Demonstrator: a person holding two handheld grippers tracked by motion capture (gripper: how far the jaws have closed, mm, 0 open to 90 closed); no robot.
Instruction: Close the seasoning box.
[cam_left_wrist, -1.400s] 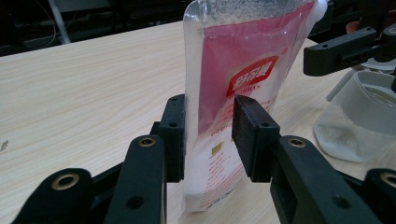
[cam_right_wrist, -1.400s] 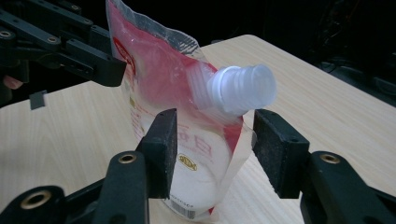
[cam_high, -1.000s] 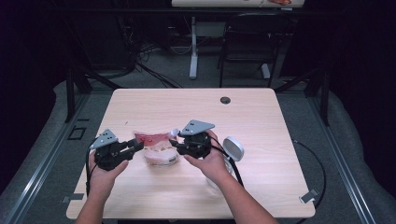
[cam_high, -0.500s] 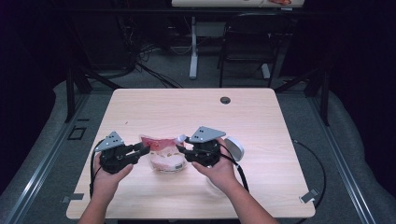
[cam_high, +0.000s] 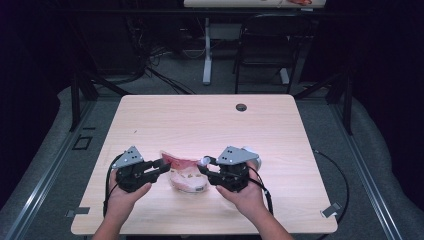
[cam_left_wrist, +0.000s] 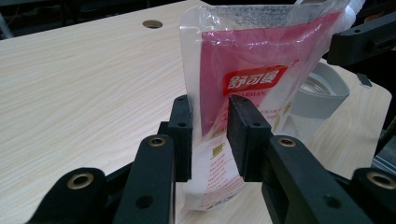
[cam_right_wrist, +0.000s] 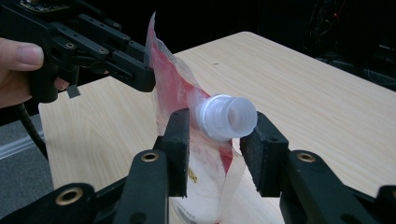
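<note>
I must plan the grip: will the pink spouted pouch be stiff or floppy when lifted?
Probably floppy: the pouch is thin film that creases and bends near the left gripper. Its white spout looks rigid, a firmer hold. The glossy film may slip.

Pouch (cam_high: 184, 172) and both grippers shifted toward table's near edge; right gripper (cam_high: 204, 162) jaws been closing around spout (cam_right_wrist: 226, 116).

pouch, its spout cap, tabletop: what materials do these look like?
Pouch: thin flexible plastic film, glossy; clear edges, red printed panel, creases and glare. Spout cap: rigid white plastic, matte-looking, moulded round rim. Tabletop: pale wood-grain surface, smooth; likely laminate over board, though solid wood can't be ruled out.
</note>
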